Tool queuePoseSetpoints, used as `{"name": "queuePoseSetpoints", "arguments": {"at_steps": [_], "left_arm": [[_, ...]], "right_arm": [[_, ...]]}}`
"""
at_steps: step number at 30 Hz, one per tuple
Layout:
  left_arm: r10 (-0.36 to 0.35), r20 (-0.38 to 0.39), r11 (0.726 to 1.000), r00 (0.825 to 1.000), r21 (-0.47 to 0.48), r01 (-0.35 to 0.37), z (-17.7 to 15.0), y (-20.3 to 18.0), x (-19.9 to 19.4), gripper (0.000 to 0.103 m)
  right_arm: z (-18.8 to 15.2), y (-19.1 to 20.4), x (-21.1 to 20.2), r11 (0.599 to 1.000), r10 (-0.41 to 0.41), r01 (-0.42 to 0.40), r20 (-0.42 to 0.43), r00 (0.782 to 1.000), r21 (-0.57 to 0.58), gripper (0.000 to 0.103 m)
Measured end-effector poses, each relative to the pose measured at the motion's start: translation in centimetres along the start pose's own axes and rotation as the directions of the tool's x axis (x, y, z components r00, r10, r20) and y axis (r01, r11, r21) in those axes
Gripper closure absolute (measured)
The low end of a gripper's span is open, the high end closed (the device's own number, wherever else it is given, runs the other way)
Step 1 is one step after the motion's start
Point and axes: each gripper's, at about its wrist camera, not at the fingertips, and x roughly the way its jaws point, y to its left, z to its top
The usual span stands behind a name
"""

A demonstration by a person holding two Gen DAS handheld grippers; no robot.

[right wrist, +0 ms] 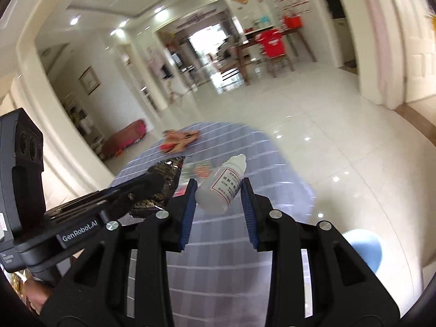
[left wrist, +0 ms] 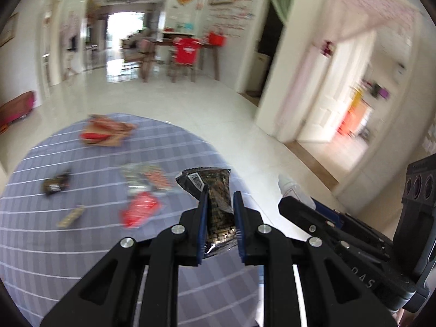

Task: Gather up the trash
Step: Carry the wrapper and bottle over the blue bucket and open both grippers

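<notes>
The left hand-held gripper [left wrist: 219,207] holds a dark crumpled snack wrapper [left wrist: 215,199]; its blue pads press on both sides of the wrapper, w/ the top of the wrapper sticking up above the fingertips. The right hand-held gripper [right wrist: 219,190] holds a small white plastic bottle [right wrist: 222,188], tilted, cap pointing up and to the right, pinched between the blue pads. Both things are lifted above the worktop [left wrist: 41,245], which has a blue-grey checked cloth.

On the cloth more trash lies: a brown and red paper packet [left wrist: 105,133] at the far edge, a small dark wrapper [left wrist: 55,184] on the left, a silver and red packet [left wrist: 148,178] near the middle, a red wrapper [left wrist: 140,209] just in front of it, and a small beige piece [left wrist: 70,216]. These look blurred, so details cannot be read.

In the left wrist view the right gripper is seen at the right side, approx. level w/ the left one. A light blue round thing [right wrist: 362,248] shows below the worktop edge in the right wrist view.
</notes>
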Motion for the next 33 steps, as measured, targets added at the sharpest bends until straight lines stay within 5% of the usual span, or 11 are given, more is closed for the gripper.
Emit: {"name": "queuePoseSetpoints", "arguments": {"at_steps": [6, 13, 16, 17, 18, 33], "left_arm": [[-0.086, -0.079, 0.991, 0.993, 0.099, 0.093, -1.1, -8.0, 4.7, 0.085], [-0.133, -0.165, 0.976, 0.977, 0.147, 0.158, -2.6, -14.3, 10.7, 0.085], [-0.124, -0.186, 0.976, 0.975, 0.155, 0.154, -3.0, -15.4, 12.5, 0.086], [-0.114, -0.193, 0.978, 0.974, 0.151, 0.145, -3.1, -15.6, 13.1, 0.086], [-0.112, -0.198, 0.980, 0.974, 0.141, 0.141, -3.1, -15.7, 13.5, 0.086], [-0.090, -0.247, 0.976, 0.965, 0.173, 0.135, -3.6, -18.3, 16.8, 0.086]], "right_arm": [[-1.6, -8.8, -4.6, 0.982, -0.155, 0.150, 0.035, 0.987, 0.114, 0.071], [-3.0, -14.9, -6.3, 0.952, -0.232, 0.221, 0.027, 0.972, 0.211, 0.071], [-3.2, -16.7, -6.3, 0.942, -0.254, 0.240, 0.028, 0.967, 0.235, 0.064], [-3.1, -17.2, -5.9, 0.937, -0.270, 0.257, 0.026, 0.962, 0.237, 0.041], [-3.1, -18.0, -5.6, 0.928, -0.293, 0.281, 0.014, 0.956, 0.243, 0.034], [-4.2, -20.5, -5.8, 0.911, -0.286, 0.273, -0.004, 0.958, 0.309, 0.034]]}}
